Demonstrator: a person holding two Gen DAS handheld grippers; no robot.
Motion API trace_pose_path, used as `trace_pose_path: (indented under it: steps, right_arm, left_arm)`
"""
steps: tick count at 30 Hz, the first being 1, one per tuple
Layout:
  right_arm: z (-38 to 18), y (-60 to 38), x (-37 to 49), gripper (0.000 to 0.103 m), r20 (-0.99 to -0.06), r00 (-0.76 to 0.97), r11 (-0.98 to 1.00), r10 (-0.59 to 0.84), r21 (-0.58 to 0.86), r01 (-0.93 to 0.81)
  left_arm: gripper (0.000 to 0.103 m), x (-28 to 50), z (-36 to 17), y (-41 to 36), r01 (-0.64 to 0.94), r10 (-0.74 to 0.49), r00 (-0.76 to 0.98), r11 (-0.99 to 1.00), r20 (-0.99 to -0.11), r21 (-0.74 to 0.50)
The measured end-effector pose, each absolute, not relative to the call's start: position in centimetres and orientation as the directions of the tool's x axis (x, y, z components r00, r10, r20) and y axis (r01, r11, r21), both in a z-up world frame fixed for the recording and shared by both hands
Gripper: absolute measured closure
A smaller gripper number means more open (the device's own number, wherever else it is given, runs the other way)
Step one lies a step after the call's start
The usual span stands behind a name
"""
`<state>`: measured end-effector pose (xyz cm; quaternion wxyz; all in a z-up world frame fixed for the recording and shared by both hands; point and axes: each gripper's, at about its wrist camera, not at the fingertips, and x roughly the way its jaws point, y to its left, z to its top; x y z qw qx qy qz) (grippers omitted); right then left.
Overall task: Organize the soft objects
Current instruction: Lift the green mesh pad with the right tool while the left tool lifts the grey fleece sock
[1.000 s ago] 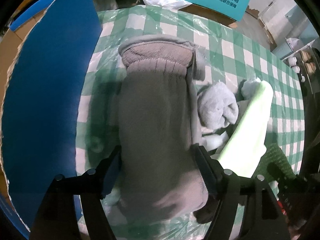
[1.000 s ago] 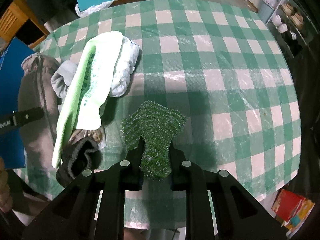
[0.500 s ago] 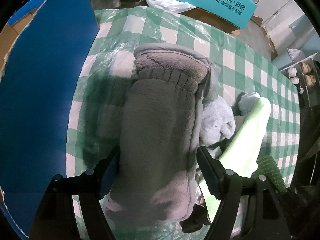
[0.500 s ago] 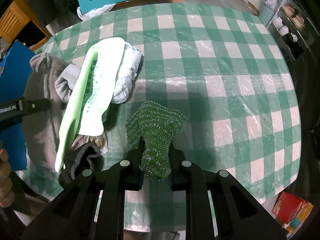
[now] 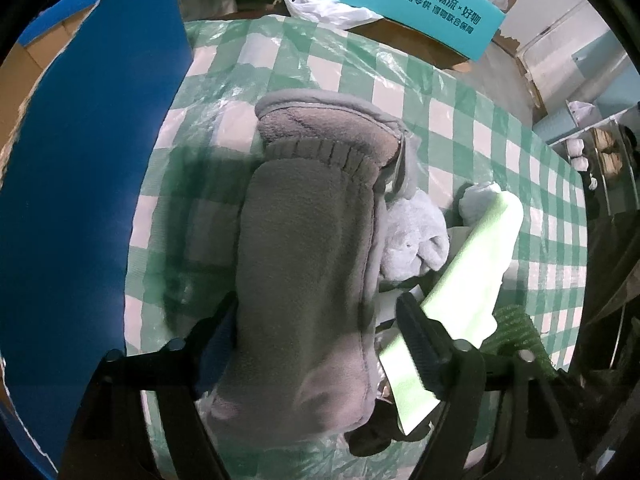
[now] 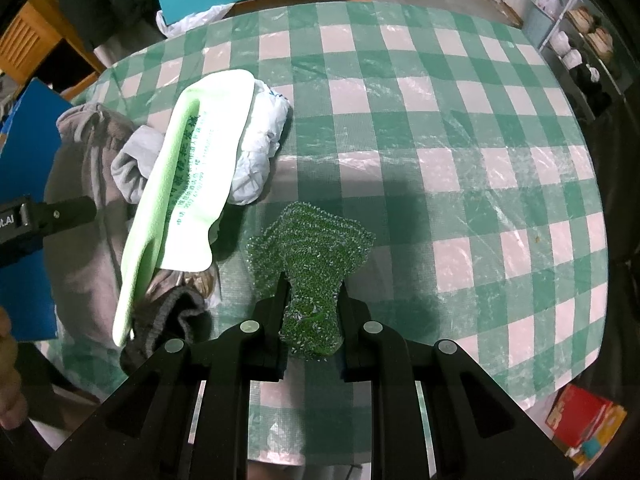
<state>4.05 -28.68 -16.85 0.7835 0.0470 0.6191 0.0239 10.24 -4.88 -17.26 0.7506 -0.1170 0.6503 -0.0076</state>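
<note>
While my left claw (image 5: 316,324) stands wide, its two fingers straddle the near end of the grey fleece garment (image 5: 308,264), one finger at each flank, neither visibly pressing into the cloth. That garment's long axis runs straight ahead of this claw, ribbed cuff at the far end, so my fingers close across its narrow width, not along its length. Off the left finger rises a blue board (image 5: 88,184), close beside the garment; I judge any lift should stay clear of it. Just off the right finger lies a pale grey sock bundle (image 5: 416,240), touching the garment's edge, and beyond it a light green packet (image 5: 472,276) slants away to the right and ahead.

Further right, my right claw (image 6: 310,300) is clamped narrow on the near end of the green scrubbing cloth (image 6: 310,248), which fans out ahead of it over the checked desk (image 6: 460,128). To this claw's left sits the same pile, green packet over a white bundle (image 6: 260,136). For the garment, my left claw is plainly the nearer one.
</note>
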Motion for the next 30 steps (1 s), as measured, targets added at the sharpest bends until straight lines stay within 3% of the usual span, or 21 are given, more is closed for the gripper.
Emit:
trace_pose_path:
  steps: [16,18,22,30]
  right_arm:
    - [-16.6,-29.0,4.1,0.087,-0.961,0.253,0.993,0.111,0.119,0.018]
    - [-16.3,-29.0,4.0,0.087,-0.959,0.261,0.993,0.109,0.119,0.021]
    - [-15.6,-28.9,3.8,0.087,-0.954,0.279,0.993,0.106,0.116,0.019]
    - [-13.6,-28.6,3.1,0.087,-0.938,0.331,0.994,0.102,0.11,0.007]
  left_arm:
    - [0.018,10.9,-19.3,-6.7,-0.082,-0.048,0.167,0.995,-0.985,-0.063]
    - [0.027,10.7,-19.1,-6.9,-0.064,-0.034,0.184,0.997,-0.982,-0.046]
    - [0.064,10.6,-18.9,-6.7,-0.042,-0.064,0.186,0.996,-0.98,-0.073]
    - [0.075,9.8,-17.6,-6.0,-0.019,-0.098,0.208,0.994,-0.973,-0.104]
